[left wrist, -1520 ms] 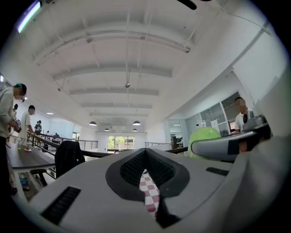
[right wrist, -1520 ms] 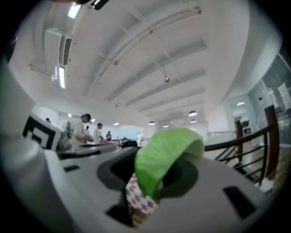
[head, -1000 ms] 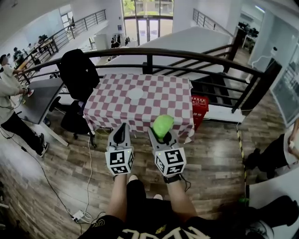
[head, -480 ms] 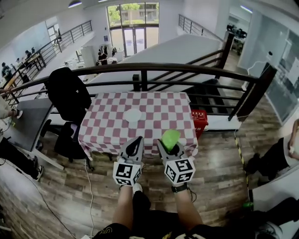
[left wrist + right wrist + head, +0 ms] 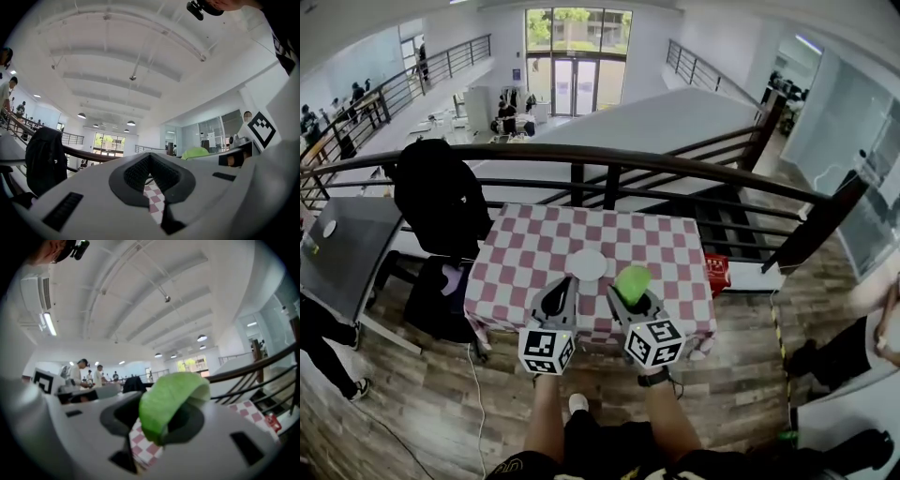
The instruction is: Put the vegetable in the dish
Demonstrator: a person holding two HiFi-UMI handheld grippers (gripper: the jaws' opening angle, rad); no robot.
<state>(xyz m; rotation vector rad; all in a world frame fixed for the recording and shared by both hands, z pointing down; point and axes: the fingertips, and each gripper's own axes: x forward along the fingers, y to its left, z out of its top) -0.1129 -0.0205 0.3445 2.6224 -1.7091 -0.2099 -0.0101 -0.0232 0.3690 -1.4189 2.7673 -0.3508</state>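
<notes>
Green vegetable (image 5: 632, 281) held over a checkered counter (image 5: 525, 272), near the white dish (image 5: 587, 265).
Head view: right gripper (image 5: 630, 296) clamps it at the dish's 4 o'clock, raised for placing. Left gripper view: left gripper (image 5: 151, 164) closed, empty, idle. Right gripper view: vegetable pinched between the jaws.

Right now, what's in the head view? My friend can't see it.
A person's right tongs hold a green vegetable over a red-and-white checked table, just right of a white dish. The left tongs are shut and empty.
</notes>
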